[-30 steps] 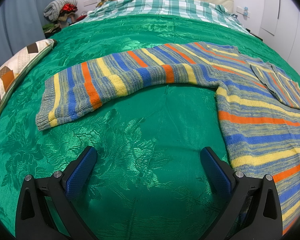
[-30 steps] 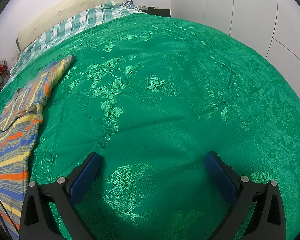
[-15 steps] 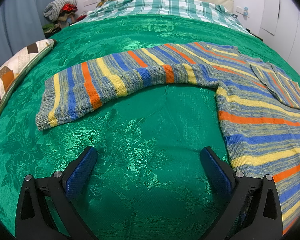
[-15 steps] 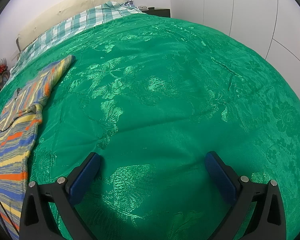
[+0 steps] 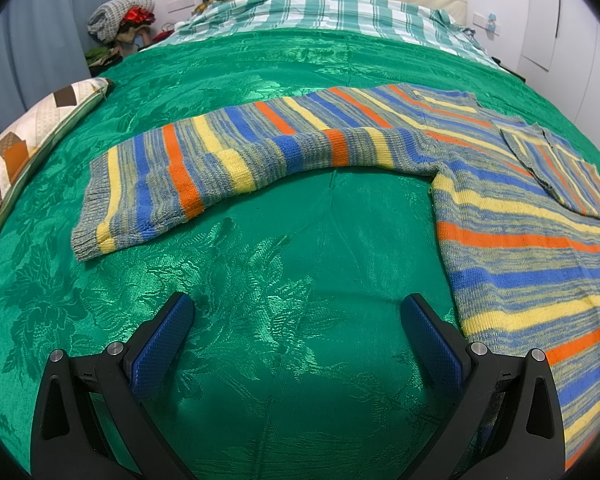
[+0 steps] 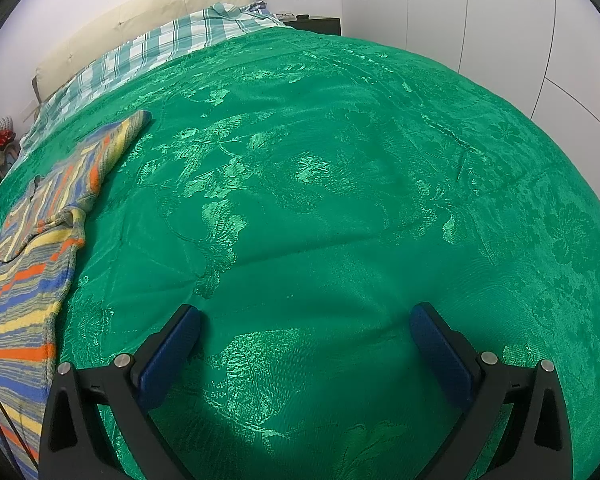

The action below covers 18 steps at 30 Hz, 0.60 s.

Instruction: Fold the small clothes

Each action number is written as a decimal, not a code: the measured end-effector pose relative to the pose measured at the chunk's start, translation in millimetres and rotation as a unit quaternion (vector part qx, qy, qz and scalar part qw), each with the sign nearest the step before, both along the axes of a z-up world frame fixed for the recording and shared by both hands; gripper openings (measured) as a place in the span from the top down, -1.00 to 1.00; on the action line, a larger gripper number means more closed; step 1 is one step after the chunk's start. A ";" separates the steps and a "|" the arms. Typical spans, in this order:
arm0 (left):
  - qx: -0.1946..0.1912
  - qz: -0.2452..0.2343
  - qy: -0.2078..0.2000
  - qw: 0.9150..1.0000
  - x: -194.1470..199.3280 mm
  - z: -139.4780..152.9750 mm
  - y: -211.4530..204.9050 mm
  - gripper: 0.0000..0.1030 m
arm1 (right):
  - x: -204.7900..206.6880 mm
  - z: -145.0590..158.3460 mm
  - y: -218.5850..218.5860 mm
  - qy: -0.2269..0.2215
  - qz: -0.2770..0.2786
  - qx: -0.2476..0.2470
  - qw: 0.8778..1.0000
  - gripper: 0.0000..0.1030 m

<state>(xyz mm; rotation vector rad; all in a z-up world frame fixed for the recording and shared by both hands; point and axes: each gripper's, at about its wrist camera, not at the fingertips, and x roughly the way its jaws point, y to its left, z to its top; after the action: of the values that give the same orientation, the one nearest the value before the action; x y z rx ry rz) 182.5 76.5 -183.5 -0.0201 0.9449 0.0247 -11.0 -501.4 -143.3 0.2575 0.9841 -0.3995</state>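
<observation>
Since nothing is gripped yet: I read this as the start, sweater laid out flat and no new fold begun.
Sweater (image 5: 520, 216): lies on the green cover (image 5: 300, 360), body to my right, one sleeve (image 5: 228, 160) stretched out left across the bed so it can be folded inward.
Other side: in the right view the sweater (image 6: 24, 280) sits at the far left, and that side looks already turned in over the body; can't confirm how neatly.
Left claw (image 5: 298, 336): wide, empty, low over bare cover, just short of the sleeve and beside the body's side edge.
Right claw (image 6: 304, 344): wide, empty, over bare cover, well apart from the sweater.
Why there: I judge both are parked off the knit so I can pick an edge cleanly.
Edges: cuff (image 5: 88, 236) is the free end, near a patterned pillow (image 5: 32, 148) at the left edge.
Room: plenty of bare cover right of the sweater and between the claws and the sleeve; checked bedding (image 5: 324, 16) is far back.
Next, my call: left claw goes for the cuff, carries it over the body.
Risk: loose knit may sag or drag the slick cover.
</observation>
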 end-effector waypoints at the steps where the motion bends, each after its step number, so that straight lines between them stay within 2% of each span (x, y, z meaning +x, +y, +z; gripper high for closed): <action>1: 0.000 0.000 0.000 1.000 0.1 0.0 0.4 -0.99 | -0.5 0.2 1.2 0.000 0.000 -0.001 1.000 -1.00; 18: 0.000 0.000 0.000 1.000 0.0 -0.1 0.1 -0.99 | -0.1 -0.2 0.2 -0.001 0.001 -0.002 1.000 -1.00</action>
<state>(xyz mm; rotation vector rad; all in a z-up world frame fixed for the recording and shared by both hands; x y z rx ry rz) 182.5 76.5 -183.6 -0.0201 0.9449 0.0248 -11.1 -501.2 -143.5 0.2524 0.9822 -0.4003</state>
